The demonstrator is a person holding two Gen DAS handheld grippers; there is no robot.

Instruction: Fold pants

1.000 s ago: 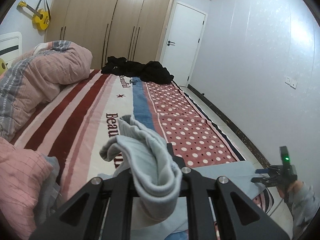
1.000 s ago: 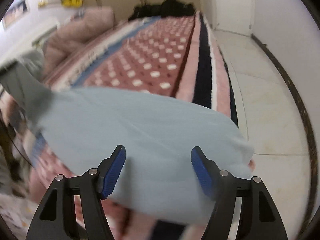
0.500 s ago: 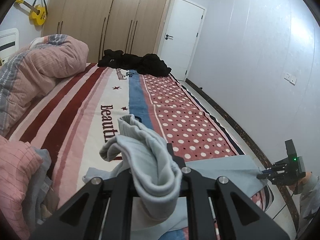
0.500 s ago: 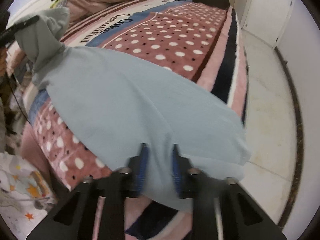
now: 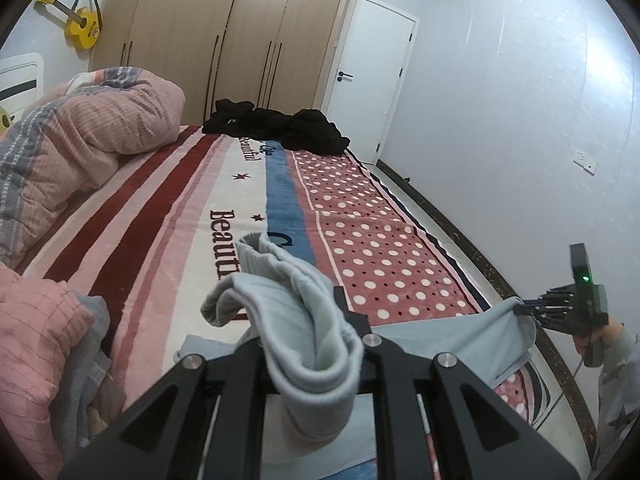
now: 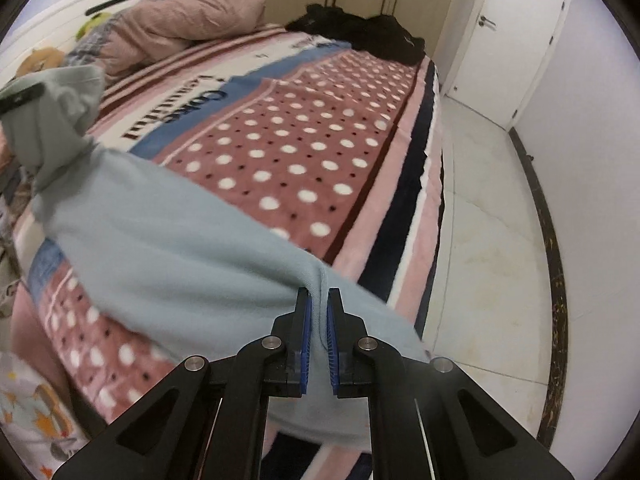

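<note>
Light blue-grey pants [image 6: 168, 256] stretch across the near end of the bed between my two grippers. My left gripper [image 5: 316, 320] is shut on the ribbed waistband end [image 5: 288, 312], which bunches over its fingers. My right gripper [image 6: 318, 308] is shut on the leg end of the pants [image 6: 320, 280] at the bed's floor-side edge, its blue pads [image 6: 306, 332] pinching a fold. In the left wrist view the right gripper [image 5: 524, 310] shows at the far right holding the cloth [image 5: 460, 336]. In the right wrist view the left gripper's finger [image 6: 22, 96] shows at the far left.
The bed carries a striped and polka-dot blanket [image 5: 360, 232]. A pink quilt [image 5: 80, 136] is heaped at the left. Black clothes [image 5: 280, 128] lie at the far end. Wardrobe [image 5: 224, 36], door [image 5: 368, 72] and tiled floor [image 6: 488, 216] beyond.
My right gripper went from open over the leg end to shut on it and lifted the cloth. My left gripper kept its hold on the waistband and pulled back slightly.
</note>
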